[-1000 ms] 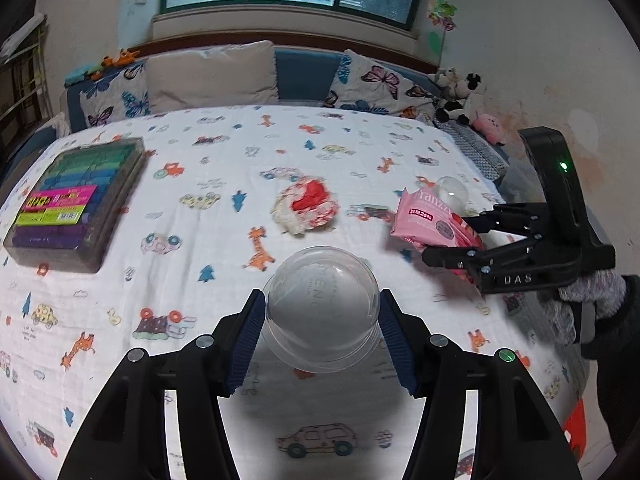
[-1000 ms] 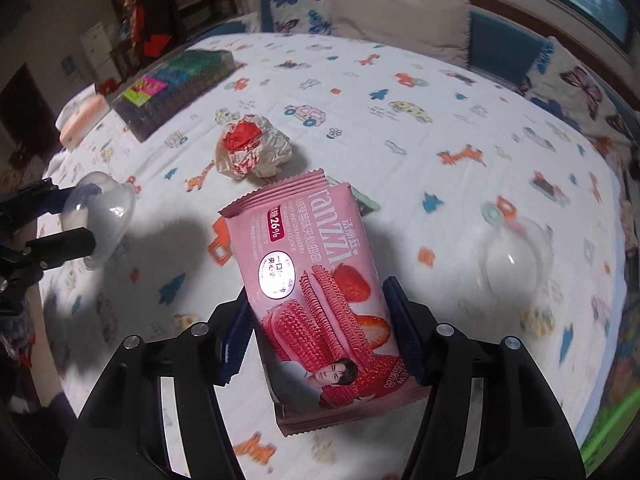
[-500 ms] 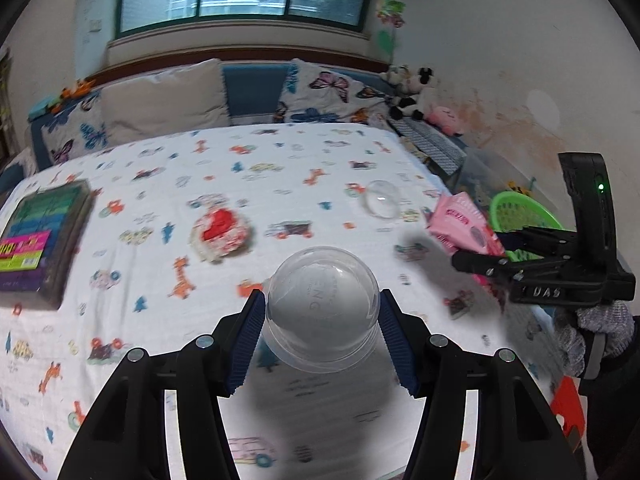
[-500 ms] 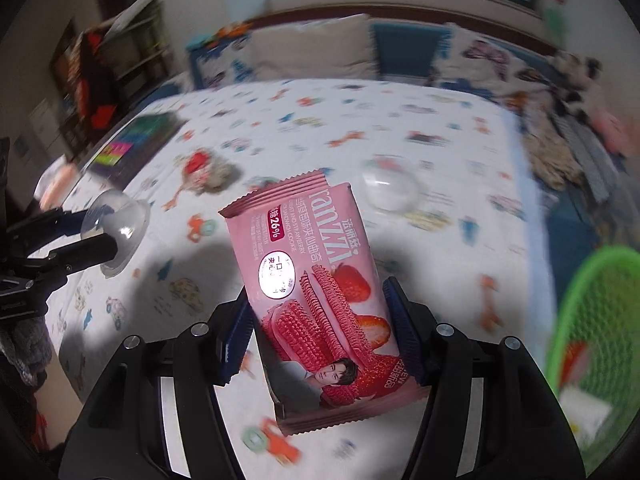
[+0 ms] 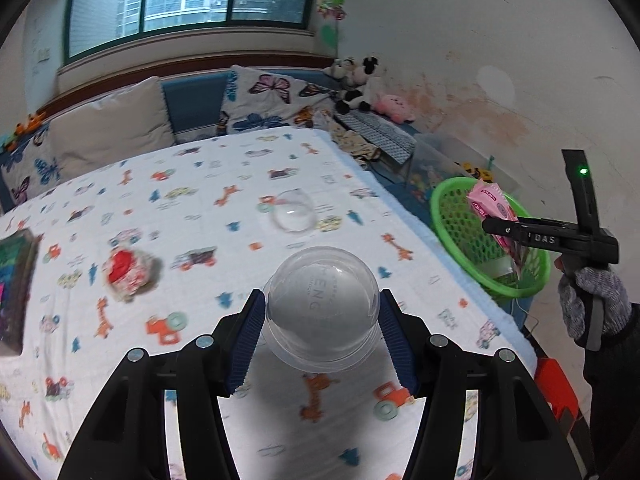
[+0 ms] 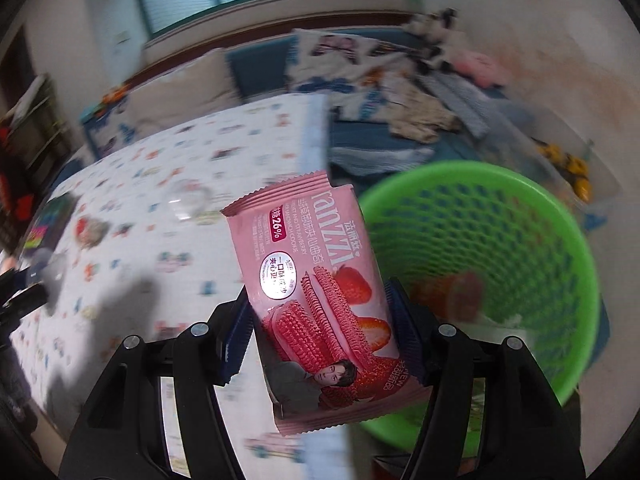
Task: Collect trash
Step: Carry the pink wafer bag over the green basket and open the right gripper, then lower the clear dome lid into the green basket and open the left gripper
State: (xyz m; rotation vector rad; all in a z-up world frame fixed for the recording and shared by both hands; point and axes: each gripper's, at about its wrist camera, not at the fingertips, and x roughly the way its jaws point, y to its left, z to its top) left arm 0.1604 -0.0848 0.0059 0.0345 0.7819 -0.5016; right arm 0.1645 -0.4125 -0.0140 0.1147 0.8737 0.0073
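Note:
My left gripper (image 5: 322,330) is shut on a clear plastic dome lid (image 5: 322,314) held above the patterned bed cover. My right gripper (image 6: 320,334) is shut on a pink snack wrapper (image 6: 308,280); in the left wrist view the right gripper (image 5: 496,226) holds the wrapper (image 5: 494,208) over the green mesh basket (image 5: 452,220). The basket (image 6: 500,248) stands off the bed's right edge and holds some trash. A crumpled red-and-white wrapper (image 5: 128,274) and a second clear dome lid (image 5: 292,210) lie on the bed.
A dark box of coloured items (image 5: 12,284) sits at the bed's left edge. Pillows (image 5: 108,128) and soft toys (image 5: 360,88) line the far side. A clear storage box (image 5: 436,160) stands behind the basket, with a red object (image 5: 556,384) on the floor.
Both grippers have swung right. The right gripper has carried the pink wrapper off the bed to above the green basket. The left gripper still holds the dome lid.

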